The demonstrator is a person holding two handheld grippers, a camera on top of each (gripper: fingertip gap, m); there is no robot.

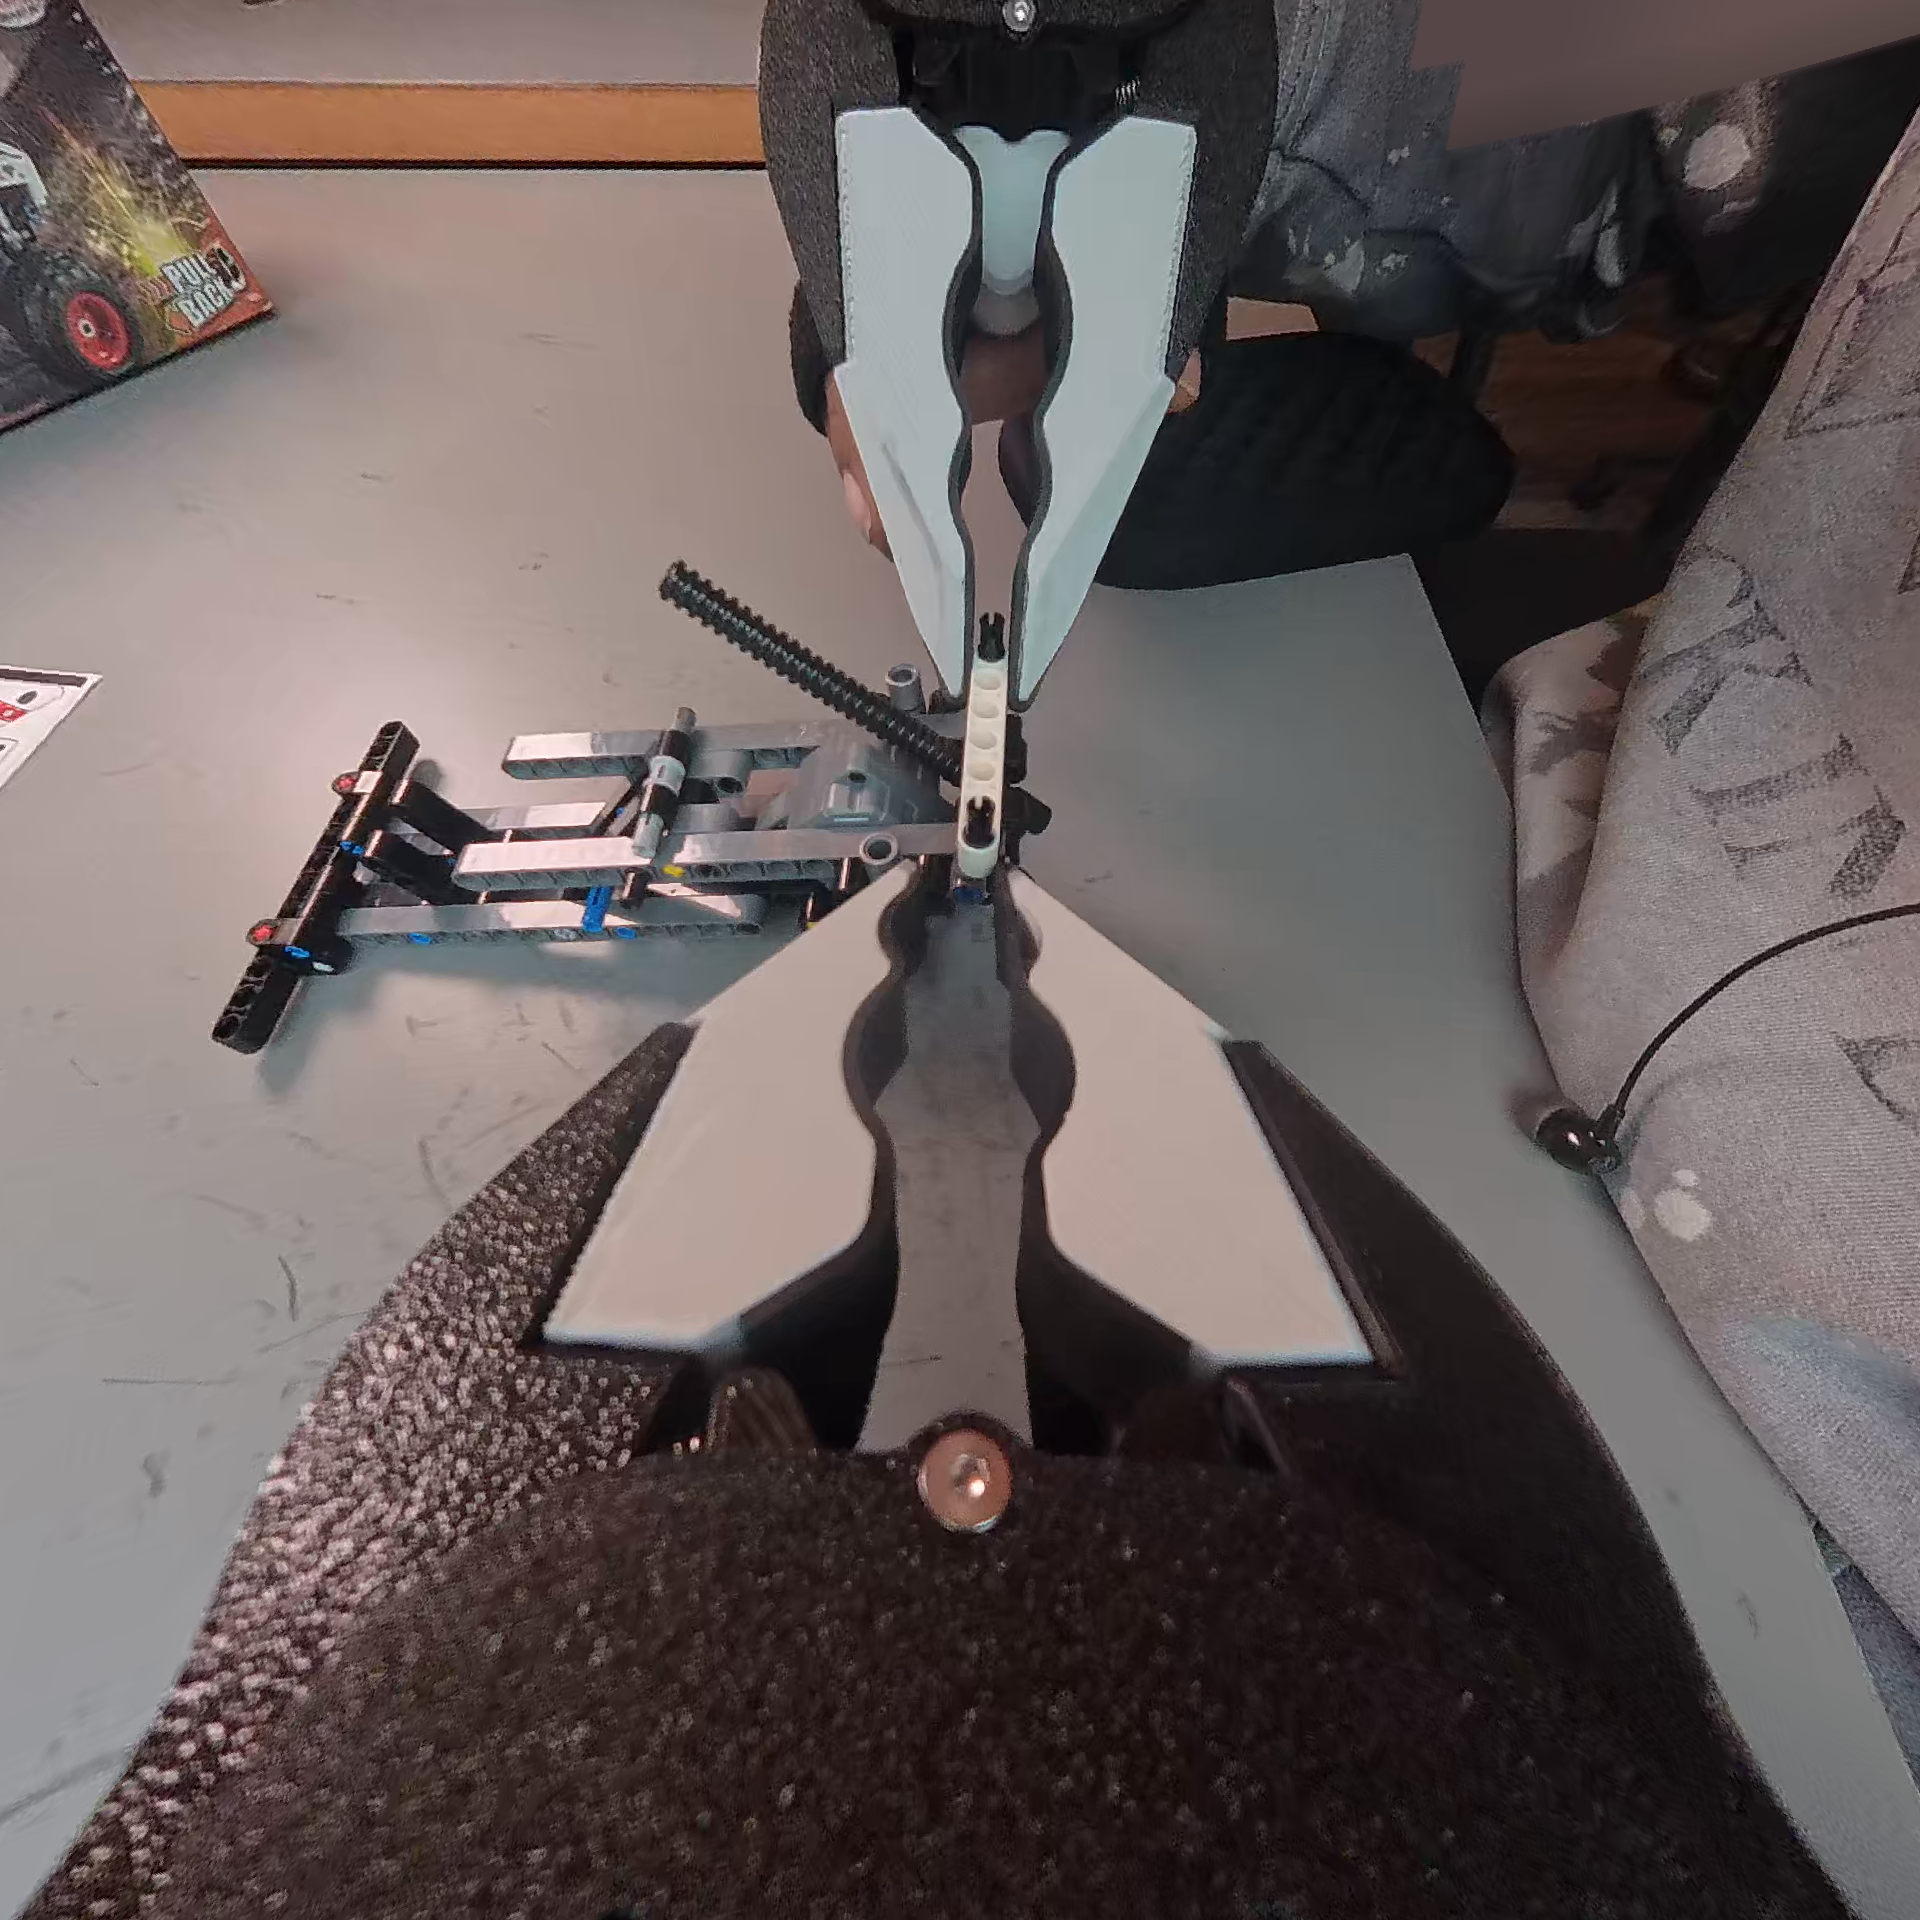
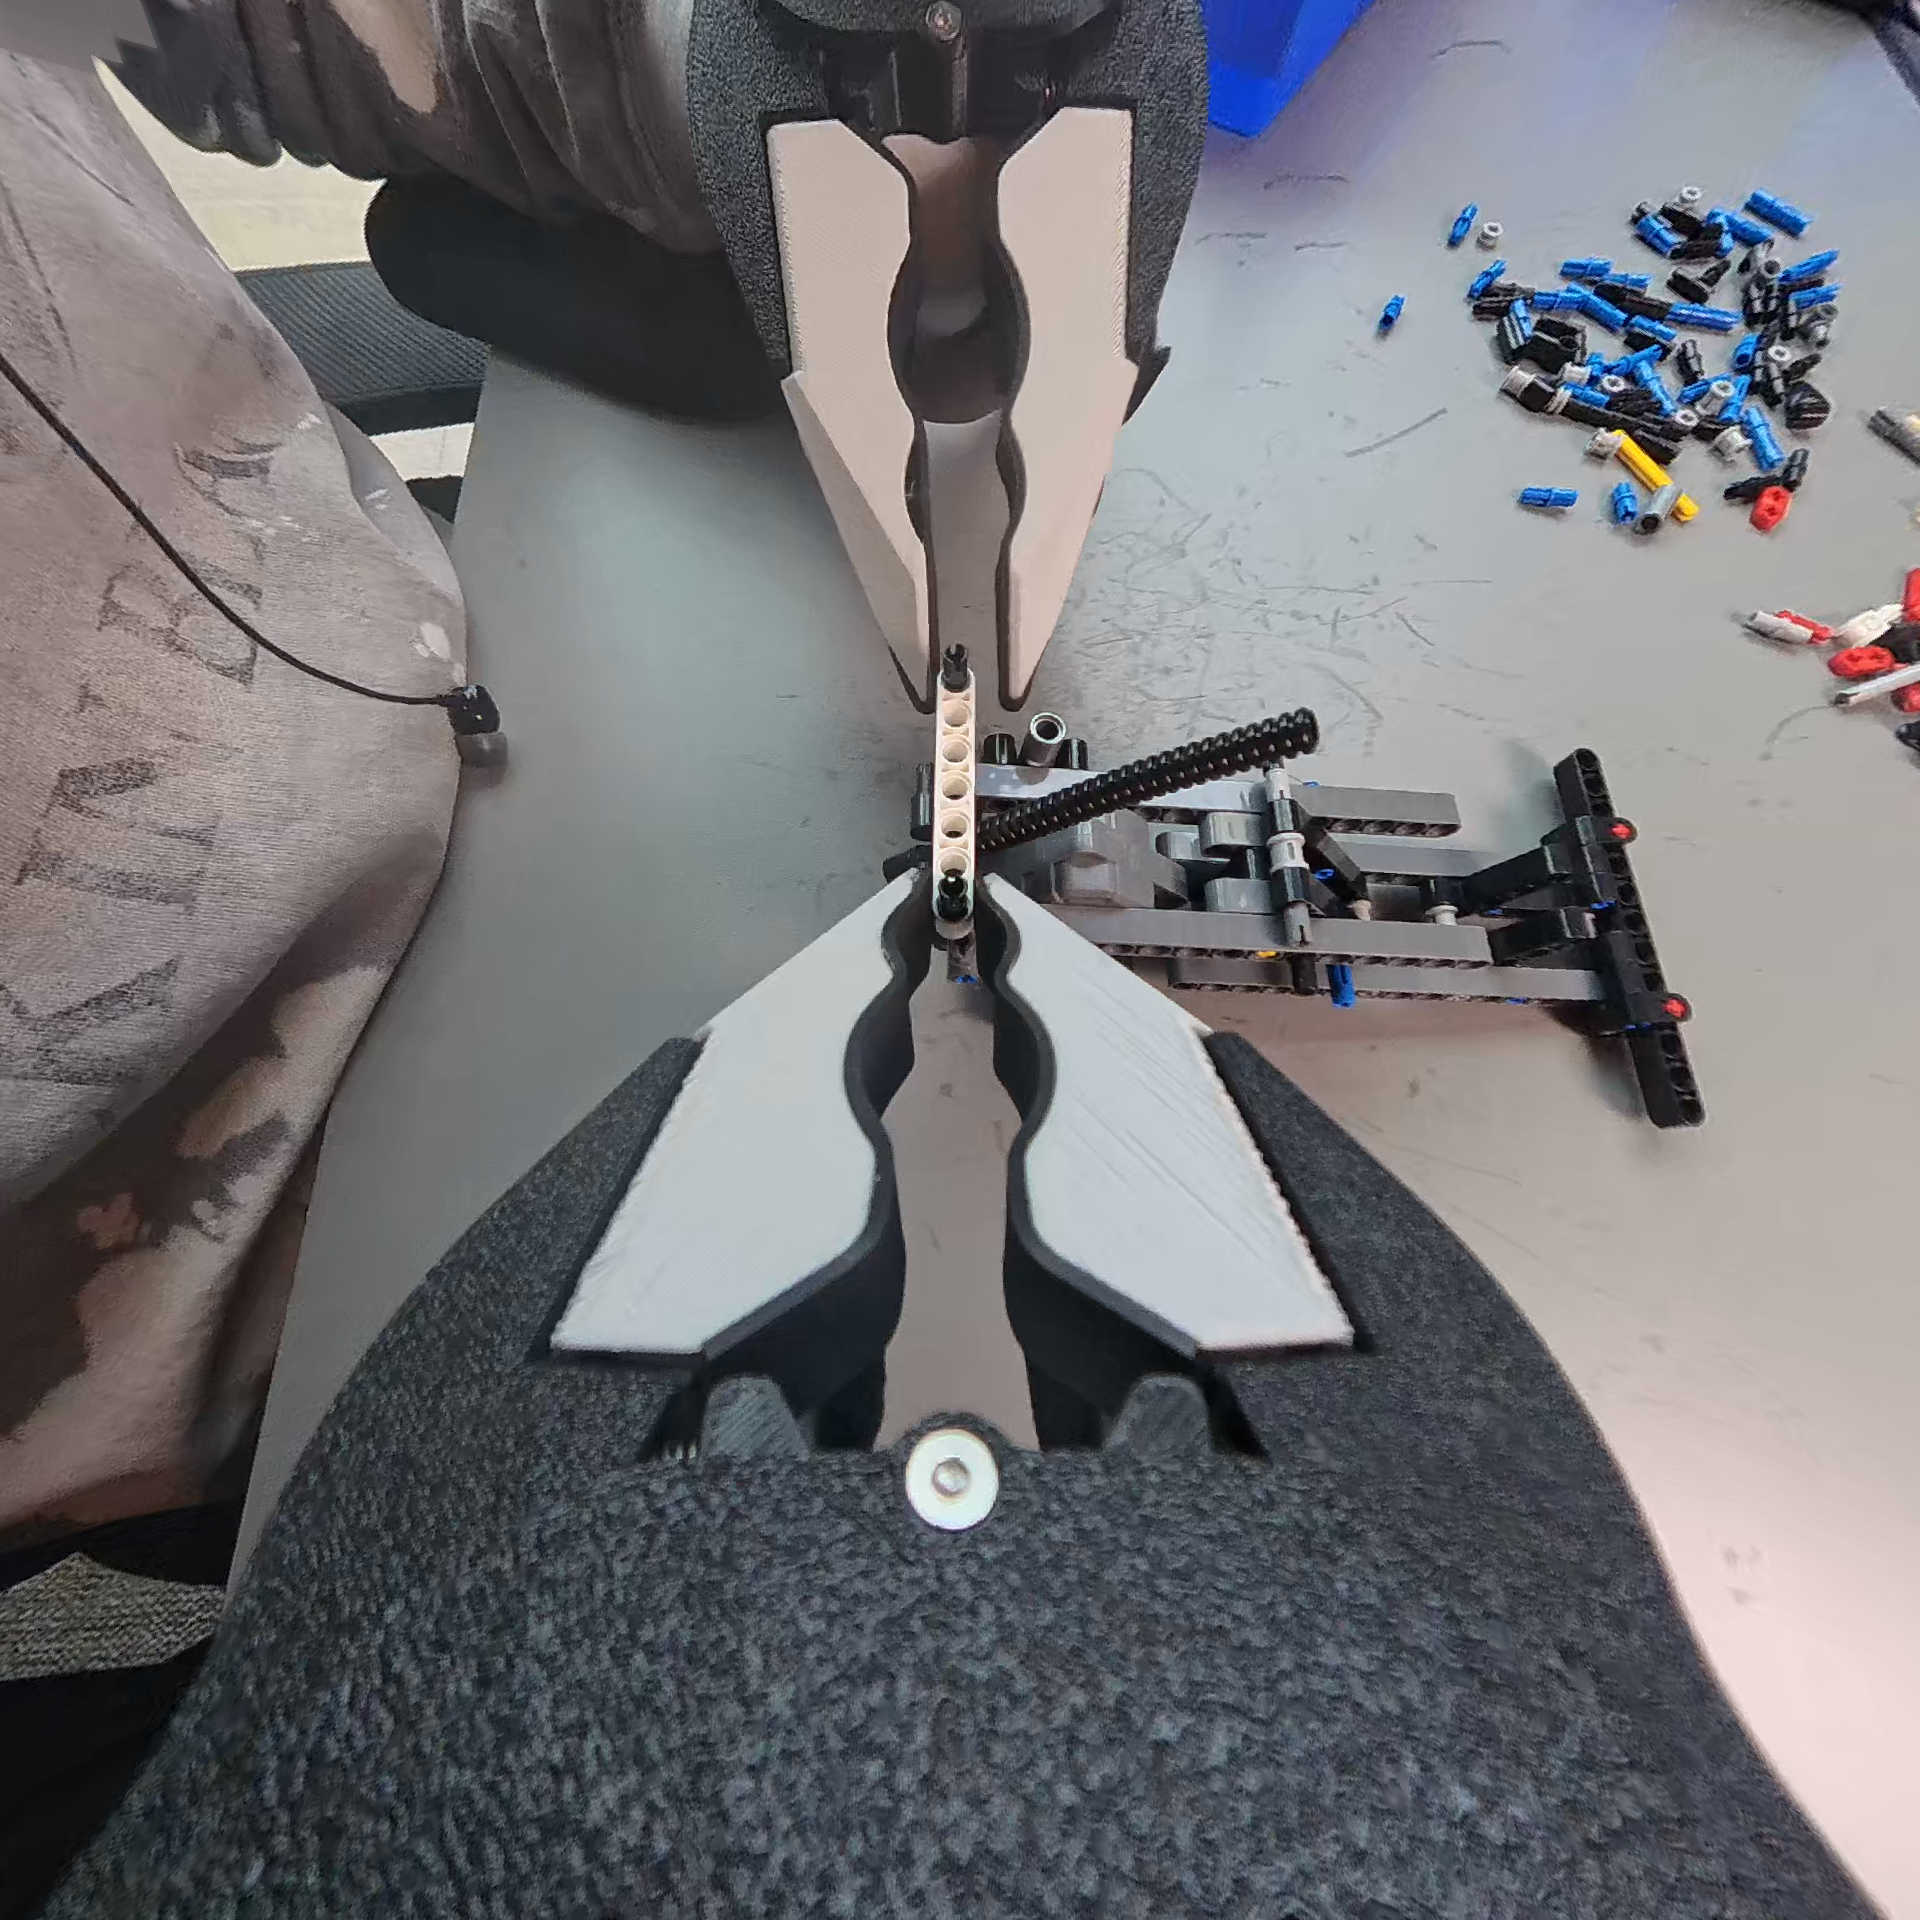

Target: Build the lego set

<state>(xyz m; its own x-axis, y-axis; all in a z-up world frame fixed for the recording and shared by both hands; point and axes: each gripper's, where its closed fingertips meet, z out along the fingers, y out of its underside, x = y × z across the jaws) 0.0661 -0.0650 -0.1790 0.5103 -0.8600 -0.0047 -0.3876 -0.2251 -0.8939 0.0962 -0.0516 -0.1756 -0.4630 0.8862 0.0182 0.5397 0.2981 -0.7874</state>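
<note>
Left wrist view: white holed beam (image 1: 981,764) stands upright on grey-black chassis (image 1: 582,842)

A work desk in an office or hobby room, by the look of it: a scratched, smooth grey tabletop (image 2: 1351,582) with a wooden strip (image 1: 447,123) along its far edge, a black mesh office chair (image 1: 1299,457) pushed up beside it, a blue plastic bin (image 2: 1262,62), a printed cardboard toy box (image 1: 104,229), and a loose heap of small blue and black plastic construction pieces (image 2: 1662,343).
</note>
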